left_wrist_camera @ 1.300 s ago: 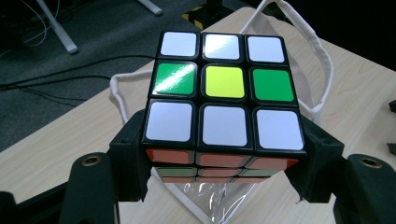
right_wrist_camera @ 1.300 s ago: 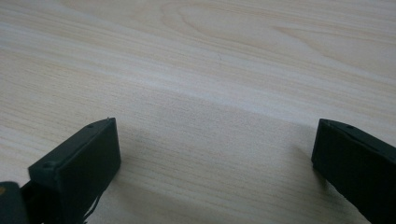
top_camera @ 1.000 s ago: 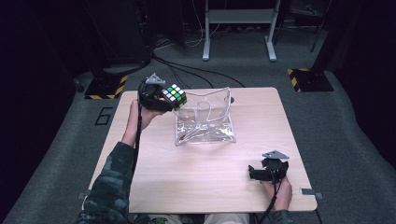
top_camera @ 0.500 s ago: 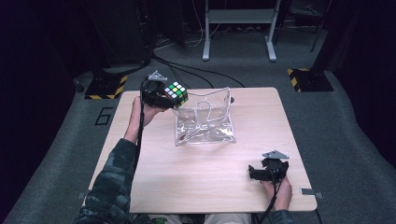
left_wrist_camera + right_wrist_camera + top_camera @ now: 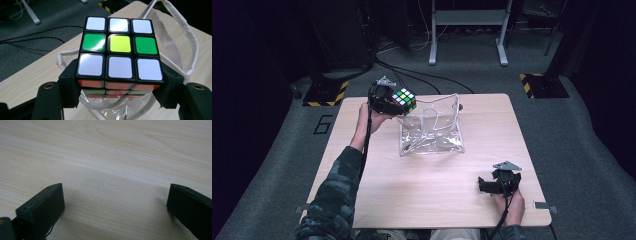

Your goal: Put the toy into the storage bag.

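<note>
The puzzle cube point(image 5: 404, 99) is up in the air, just over the near-left edge of the clear bag point(image 5: 431, 129). The left gripper point(image 5: 388, 101) squeezes it from both sides. It should move over the bag's open mouth before letting go. The right gripper point(image 5: 492, 185) rests on the table point(image 5: 422, 195), jaws wide apart, holding nothing.

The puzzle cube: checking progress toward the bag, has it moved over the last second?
Yes, slightly: the puzzle cube has edged right, toward the clear bag's rim.
</note>
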The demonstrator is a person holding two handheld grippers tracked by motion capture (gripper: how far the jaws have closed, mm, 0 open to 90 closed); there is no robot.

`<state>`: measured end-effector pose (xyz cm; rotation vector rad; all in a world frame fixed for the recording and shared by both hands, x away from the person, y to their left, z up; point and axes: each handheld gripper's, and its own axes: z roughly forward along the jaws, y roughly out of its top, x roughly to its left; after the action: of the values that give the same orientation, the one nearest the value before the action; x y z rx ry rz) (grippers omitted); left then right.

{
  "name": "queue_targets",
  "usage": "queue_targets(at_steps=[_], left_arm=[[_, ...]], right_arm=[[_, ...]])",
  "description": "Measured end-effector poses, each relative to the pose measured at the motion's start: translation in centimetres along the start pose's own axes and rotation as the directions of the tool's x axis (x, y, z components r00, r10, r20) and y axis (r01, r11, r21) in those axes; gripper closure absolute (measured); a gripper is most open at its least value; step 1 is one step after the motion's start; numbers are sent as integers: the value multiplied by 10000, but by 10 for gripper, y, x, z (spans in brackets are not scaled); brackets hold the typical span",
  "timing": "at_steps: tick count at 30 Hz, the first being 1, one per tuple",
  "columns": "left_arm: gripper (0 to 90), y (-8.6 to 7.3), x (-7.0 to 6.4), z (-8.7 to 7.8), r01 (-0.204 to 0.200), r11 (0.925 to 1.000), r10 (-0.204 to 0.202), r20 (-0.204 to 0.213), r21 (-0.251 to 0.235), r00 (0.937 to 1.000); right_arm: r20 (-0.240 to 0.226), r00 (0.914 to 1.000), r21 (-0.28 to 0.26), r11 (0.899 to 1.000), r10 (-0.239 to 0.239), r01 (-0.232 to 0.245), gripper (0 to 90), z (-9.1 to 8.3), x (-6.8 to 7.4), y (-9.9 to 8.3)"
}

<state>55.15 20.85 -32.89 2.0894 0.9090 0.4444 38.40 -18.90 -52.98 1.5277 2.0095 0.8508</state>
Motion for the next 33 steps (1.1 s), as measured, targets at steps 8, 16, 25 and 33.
queue_targets(at_steps=[8,16,25,33], left_arm=[[336,-2,3,11,135,9999,-134,-89,105,9999],[336,-1,5,15,217,9998,-217,-208,6,9995],[336,-1,9,21,261,9997,-260,-348,38,9991],[336,-2,9,27,292,9995,-287,-311,156,9991]], right_arm=[[3,10000,-2,10000,4,-4,6,0,0,0],[7,10000,-3,10000,5,-5,6,0,0,0],[18,10000,-7,10000,10,-10,6,0,0,0],[13,10000,-14,10000,45,-45,6,0,0,0]])
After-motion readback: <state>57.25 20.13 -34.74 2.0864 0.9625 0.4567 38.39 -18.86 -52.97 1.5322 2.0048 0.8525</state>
